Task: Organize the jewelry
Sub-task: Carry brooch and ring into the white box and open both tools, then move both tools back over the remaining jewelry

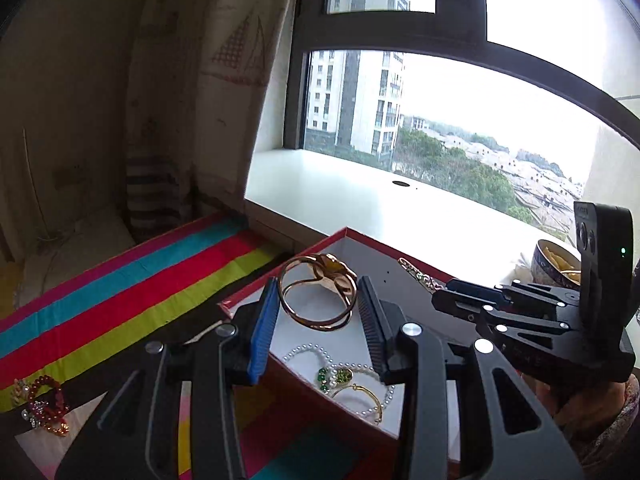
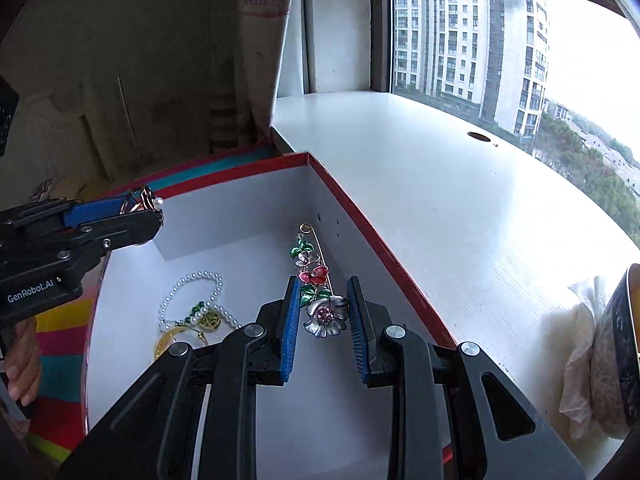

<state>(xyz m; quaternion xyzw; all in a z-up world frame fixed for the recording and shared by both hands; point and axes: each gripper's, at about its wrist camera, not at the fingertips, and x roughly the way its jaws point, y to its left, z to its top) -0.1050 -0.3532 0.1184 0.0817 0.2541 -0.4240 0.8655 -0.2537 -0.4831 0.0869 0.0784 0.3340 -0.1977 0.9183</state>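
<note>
From the left wrist view, your left hand-held gripper [image 1: 316,312] holds the gold bangle [image 1: 318,294] between its pads over the red box [image 1: 280,376]. Lower it nearer the white floor before you let go, clear of the pearl bracelet [image 1: 340,376] lying below. More beaded pieces [image 1: 42,404] wait on the striped cloth [image 1: 120,292].

From the right wrist view, your right hand-held gripper [image 2: 322,312] stands partly open around the flower brooch [image 2: 320,288], which lies on the box floor by the right wall. Whether the pads touch it, I cannot tell.

Box [image 2: 360,208] floor bare beyond pearl bracelet [image 2: 192,300]; brooch [image 2: 320,288] hugs right wall.
</note>
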